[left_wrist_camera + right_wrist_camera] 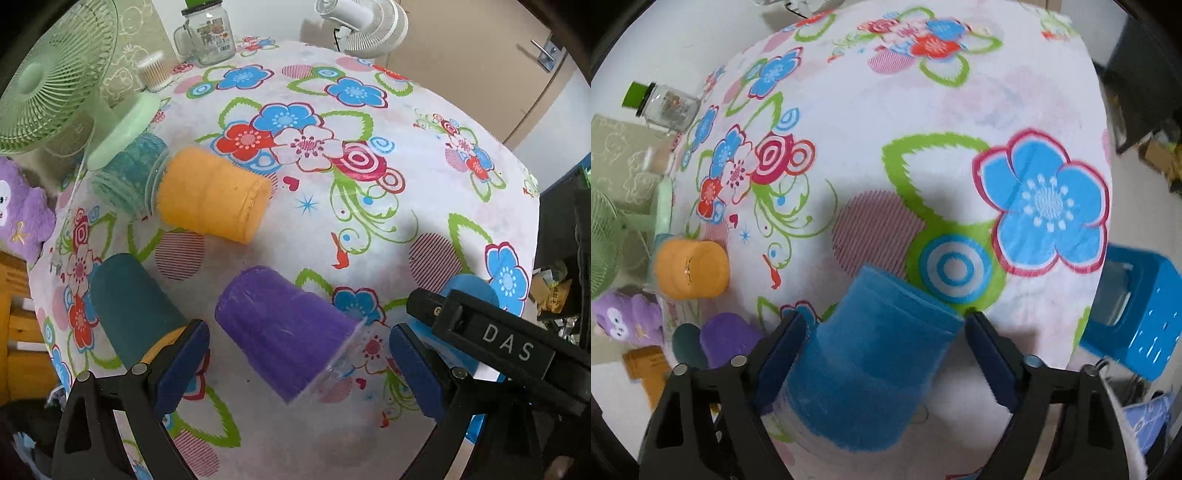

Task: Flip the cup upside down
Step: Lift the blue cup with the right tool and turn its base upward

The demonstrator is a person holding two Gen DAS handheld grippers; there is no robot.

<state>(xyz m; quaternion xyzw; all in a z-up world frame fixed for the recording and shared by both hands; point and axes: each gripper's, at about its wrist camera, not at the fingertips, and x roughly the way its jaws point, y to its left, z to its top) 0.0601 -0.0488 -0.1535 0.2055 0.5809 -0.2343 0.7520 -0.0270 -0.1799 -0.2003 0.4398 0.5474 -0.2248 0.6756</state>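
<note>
A purple fuzzy-sleeved cup lies on its side on the flowered tablecloth, between the open fingers of my left gripper, not touched. A blue fuzzy-sleeved cup stands tilted between the wide-open fingers of my right gripper, close to the left pad and apart from the right one. The right gripper's black body shows in the left wrist view, with the blue cup behind it. An orange cup lies on its side, a dark green cup at near left.
A teal-sleeved clear cup lies behind the orange one. A green fan, glass jar mug, cotton-swab pot and white fan stand at the far edge. A purple plush sits left. A blue stool stands beside the table.
</note>
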